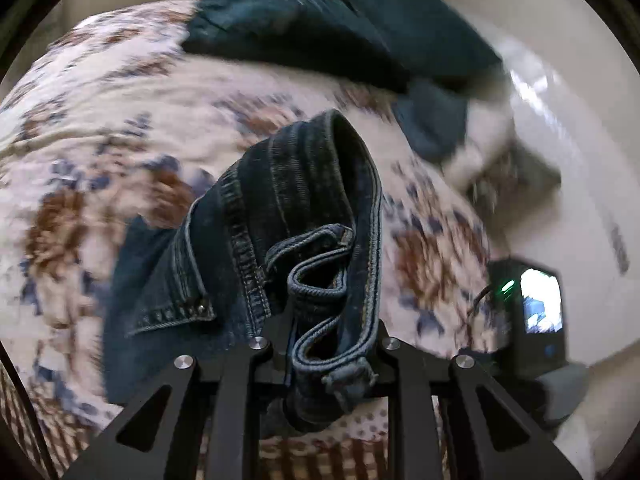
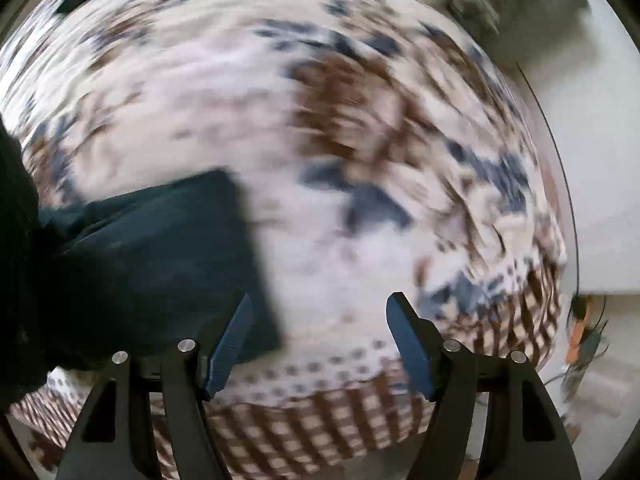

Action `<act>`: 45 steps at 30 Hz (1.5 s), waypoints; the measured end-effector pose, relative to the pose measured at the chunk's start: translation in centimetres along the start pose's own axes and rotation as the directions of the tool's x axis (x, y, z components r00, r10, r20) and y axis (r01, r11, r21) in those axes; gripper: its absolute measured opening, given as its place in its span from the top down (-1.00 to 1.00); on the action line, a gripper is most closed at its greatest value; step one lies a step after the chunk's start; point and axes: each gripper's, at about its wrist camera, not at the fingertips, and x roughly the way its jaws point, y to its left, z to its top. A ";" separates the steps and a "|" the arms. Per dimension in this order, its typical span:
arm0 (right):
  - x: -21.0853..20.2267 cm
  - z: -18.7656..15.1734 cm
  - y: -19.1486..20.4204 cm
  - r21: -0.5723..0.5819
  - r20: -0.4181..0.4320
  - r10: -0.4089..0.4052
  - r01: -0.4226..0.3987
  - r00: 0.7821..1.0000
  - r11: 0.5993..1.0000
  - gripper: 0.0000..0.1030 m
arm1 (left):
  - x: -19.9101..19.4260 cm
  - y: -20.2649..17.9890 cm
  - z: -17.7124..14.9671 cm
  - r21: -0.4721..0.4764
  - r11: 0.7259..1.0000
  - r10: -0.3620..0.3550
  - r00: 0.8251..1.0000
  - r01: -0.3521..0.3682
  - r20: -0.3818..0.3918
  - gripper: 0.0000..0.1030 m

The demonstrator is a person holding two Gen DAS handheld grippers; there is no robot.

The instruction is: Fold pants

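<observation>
Dark blue jeans (image 1: pixel 304 208) hang bunched from my left gripper (image 1: pixel 328 344), which is shut on the folded waistband with its belt loop showing. The denim hides the fingertips. More of the dark denim (image 1: pixel 352 28) lies spread across the far side of the flowered bedspread (image 1: pixel 120 120). In the right wrist view my right gripper (image 2: pixel 320 340) stands open above the bedspread (image 2: pixel 320 160), nothing between its blue pads (image 2: pixel 408 344). A dark stretch of the jeans (image 2: pixel 152 264) lies on the bed at the left, just under the left pad (image 2: pixel 232 340).
The bed's checked border (image 2: pixel 304 432) marks its near edge. A pale floor (image 2: pixel 600 200) lies to the right with a small orange object and cables (image 2: pixel 580 336) on it. The other gripper's camera with a lit screen (image 1: pixel 536 304) shows at the right of the left wrist view.
</observation>
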 end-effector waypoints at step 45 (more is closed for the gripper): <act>-1.6 0.9 -2.9 0.068 -0.040 0.458 -0.454 0.888 0.888 0.53 | 0.4 16.4 0.7 -0.320 0.874 0.292 0.922 -0.365 -0.254 -0.97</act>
